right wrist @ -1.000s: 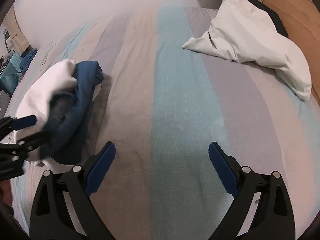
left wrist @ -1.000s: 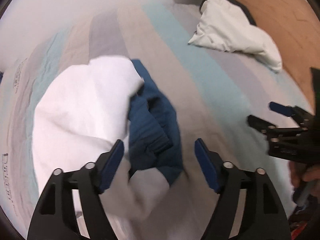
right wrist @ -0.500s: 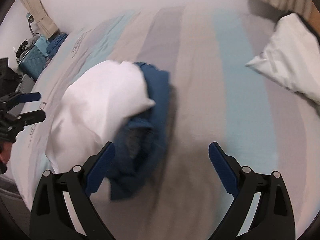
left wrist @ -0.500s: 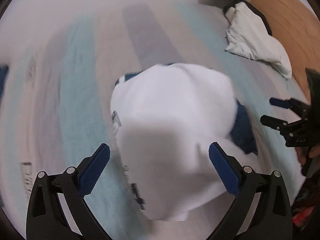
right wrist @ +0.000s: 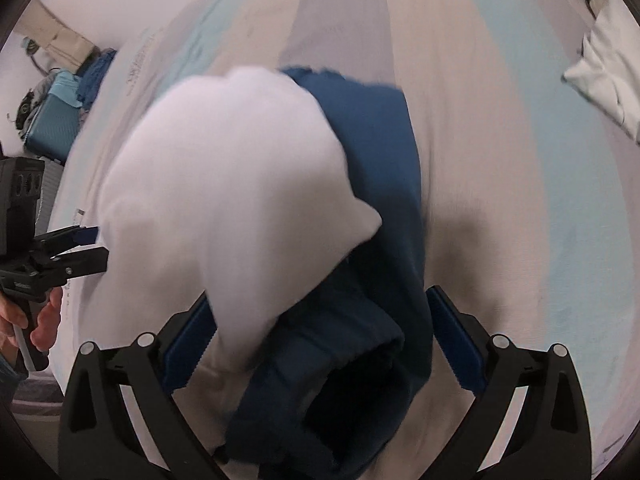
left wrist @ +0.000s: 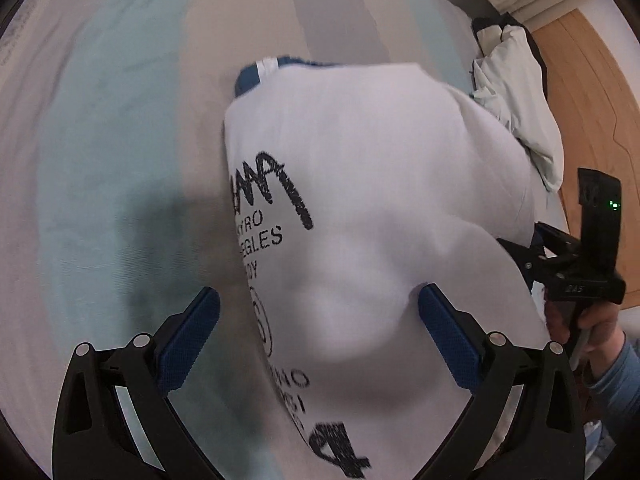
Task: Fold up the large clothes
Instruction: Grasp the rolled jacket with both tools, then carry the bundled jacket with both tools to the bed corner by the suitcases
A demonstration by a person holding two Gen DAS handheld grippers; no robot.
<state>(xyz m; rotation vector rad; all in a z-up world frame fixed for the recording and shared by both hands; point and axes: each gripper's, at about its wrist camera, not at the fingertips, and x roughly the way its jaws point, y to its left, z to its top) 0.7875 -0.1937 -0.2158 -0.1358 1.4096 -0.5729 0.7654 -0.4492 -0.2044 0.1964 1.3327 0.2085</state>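
Note:
A bunched white garment with black printed lettering (left wrist: 372,208) lies on the striped bed, with dark blue fabric (right wrist: 372,184) showing at its far edge and right side. My left gripper (left wrist: 316,340) is open, its blue pads either side of the white cloth's near part. My right gripper (right wrist: 320,340) is open over the blue fabric and the white cloth (right wrist: 232,184). The right gripper also shows at the right edge of the left wrist view (left wrist: 568,264); the left gripper shows at the left edge of the right wrist view (right wrist: 60,256).
The bedsheet (left wrist: 120,120) has teal, beige and grey stripes. A crumpled white item (left wrist: 524,112) lies at the far right of the bed by a wooden headboard (left wrist: 592,92). A teal suitcase (right wrist: 52,124) stands beside the bed at left.
Both grippers have moved closer over the garment pile, which now fills both views. The left gripper opened wider a second ago and now straddles the white cloth.

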